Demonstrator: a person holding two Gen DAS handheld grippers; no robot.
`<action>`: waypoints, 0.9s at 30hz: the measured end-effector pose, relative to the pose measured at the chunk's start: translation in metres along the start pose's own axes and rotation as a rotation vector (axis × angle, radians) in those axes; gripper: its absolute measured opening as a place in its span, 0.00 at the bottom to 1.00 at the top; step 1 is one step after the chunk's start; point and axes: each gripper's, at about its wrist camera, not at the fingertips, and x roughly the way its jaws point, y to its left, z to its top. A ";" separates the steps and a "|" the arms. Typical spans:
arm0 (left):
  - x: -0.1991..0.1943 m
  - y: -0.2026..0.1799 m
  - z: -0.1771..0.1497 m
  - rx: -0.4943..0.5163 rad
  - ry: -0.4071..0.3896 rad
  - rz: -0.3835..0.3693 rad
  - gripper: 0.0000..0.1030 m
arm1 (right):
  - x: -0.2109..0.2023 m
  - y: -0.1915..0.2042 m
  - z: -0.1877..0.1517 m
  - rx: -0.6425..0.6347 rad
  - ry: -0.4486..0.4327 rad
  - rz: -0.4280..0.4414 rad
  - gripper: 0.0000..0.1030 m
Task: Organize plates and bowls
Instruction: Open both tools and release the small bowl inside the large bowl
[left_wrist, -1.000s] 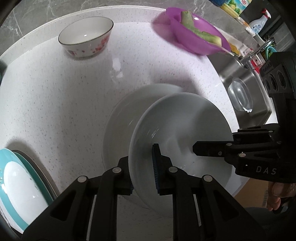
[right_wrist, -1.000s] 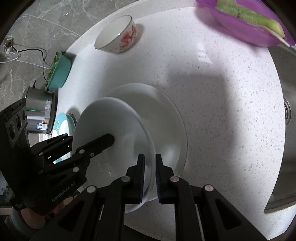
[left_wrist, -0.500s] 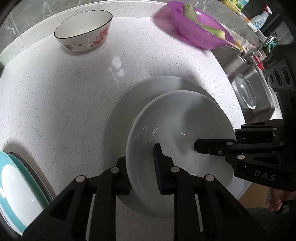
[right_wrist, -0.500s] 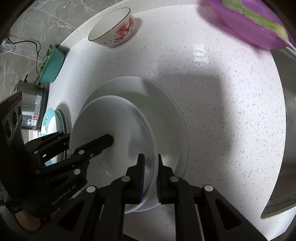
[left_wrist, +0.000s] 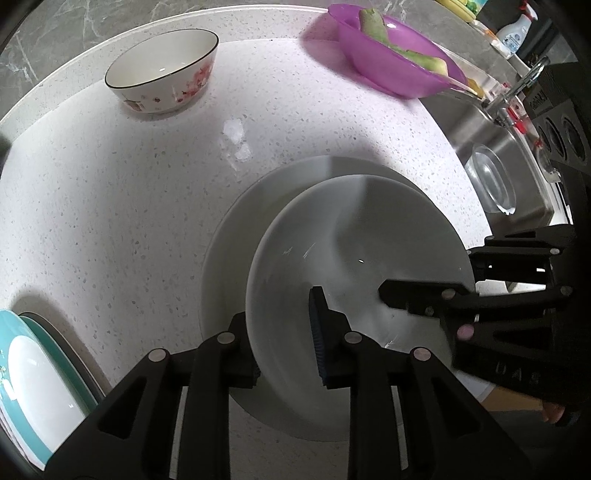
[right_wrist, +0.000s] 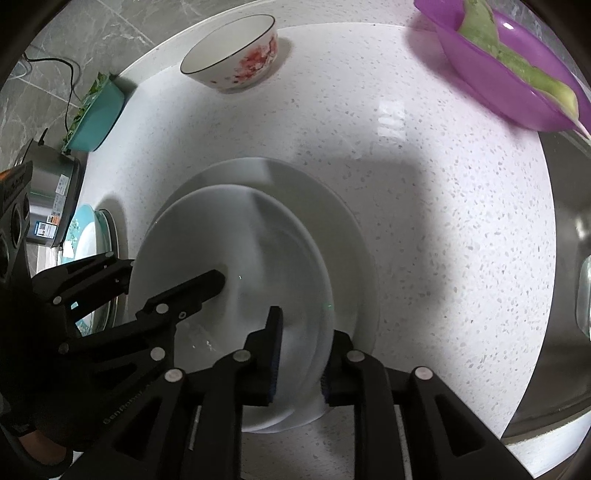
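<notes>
Plate (left_wrist: 354, 236) now sits on the bigger plate (left_wrist: 236, 229) near the counter's (left_wrist: 110, 206) front edge, both left gripper (left_wrist: 286, 332) and right gripper (right_wrist: 301, 354) opening off its rim, so stacking's done.

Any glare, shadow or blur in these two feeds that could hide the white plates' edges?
Left wrist view: strong fisheye bending; ceiling-light glare on the speckled white countertop; a shadow crosses the upper white plate and the larger white plate beneath; the right gripper is motion-blurred. Right wrist view: a grey shadow falls over both plates, softening their rims; the purple plastic bowl is slightly blurred.
</notes>
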 end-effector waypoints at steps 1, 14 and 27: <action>0.000 0.000 0.000 -0.001 -0.003 0.001 0.20 | 0.000 0.002 0.000 -0.002 0.000 0.005 0.29; -0.018 0.007 -0.006 -0.051 -0.045 -0.031 0.38 | -0.025 0.003 0.003 0.011 -0.060 0.015 0.64; -0.076 0.037 0.004 -0.223 -0.142 -0.134 0.71 | -0.096 -0.009 0.014 0.058 -0.175 0.200 0.97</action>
